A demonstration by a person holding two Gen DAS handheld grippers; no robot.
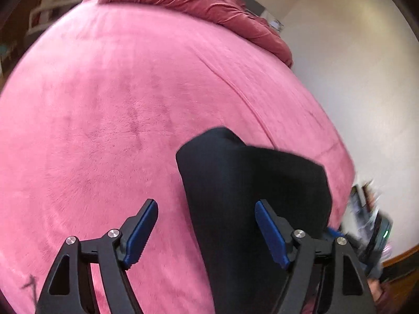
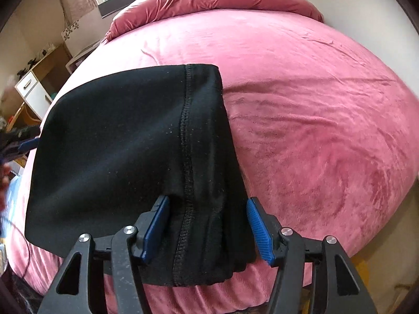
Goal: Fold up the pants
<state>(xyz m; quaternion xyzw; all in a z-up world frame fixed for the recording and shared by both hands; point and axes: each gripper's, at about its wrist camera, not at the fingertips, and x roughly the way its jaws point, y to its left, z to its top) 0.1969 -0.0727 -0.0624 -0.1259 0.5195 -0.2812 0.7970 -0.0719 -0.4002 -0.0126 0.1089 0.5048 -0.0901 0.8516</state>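
Folded black knit pants (image 2: pixel 125 157) lie near the foot edge of a bed under a pink plush blanket (image 2: pixel 314 104). The right claw (image 2: pixel 207 222) straddles the seamed end, blue pads spread and not pressing; the left claw (image 1: pixel 207 225) gapes empty beside the cloth. Best practice: lift clear without dragging the fold. Open blanket lies beyond; the bed's edge is close.

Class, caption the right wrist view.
Open right gripper straddling folded black pants on a pink bed.
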